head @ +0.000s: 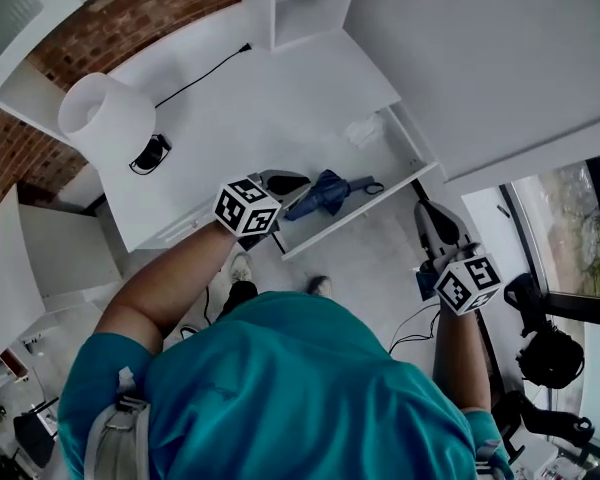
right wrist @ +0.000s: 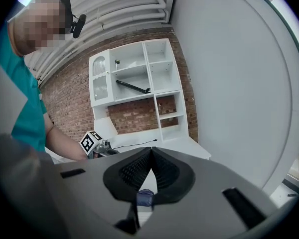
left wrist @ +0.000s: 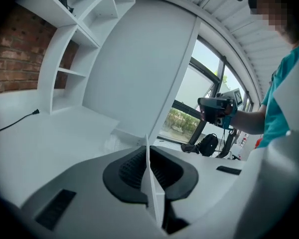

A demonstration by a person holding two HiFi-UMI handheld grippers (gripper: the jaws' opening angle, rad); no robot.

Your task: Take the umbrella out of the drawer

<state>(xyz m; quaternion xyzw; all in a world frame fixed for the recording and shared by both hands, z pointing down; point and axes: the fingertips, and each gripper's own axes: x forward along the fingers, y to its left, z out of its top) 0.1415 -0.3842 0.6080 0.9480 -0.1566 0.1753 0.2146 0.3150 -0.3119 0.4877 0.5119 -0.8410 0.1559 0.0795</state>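
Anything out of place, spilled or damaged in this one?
Nothing stands out. The drawer is open, with the folded blue umbrella lying inside and something clear and crumpled farther back. Nothing looks spilled or broken.

Your head camera looks steeply down from above onto the tabletop [head: 280, 98] and the open drawer [head: 380, 163] at its near edge. The left gripper view faces right, low over the tabletop toward the window [left wrist: 189, 118], and catches your right gripper [left wrist: 209, 107]. The right gripper view faces left toward the far shelves [right wrist: 139, 83] and catches your left gripper [right wrist: 103, 148].
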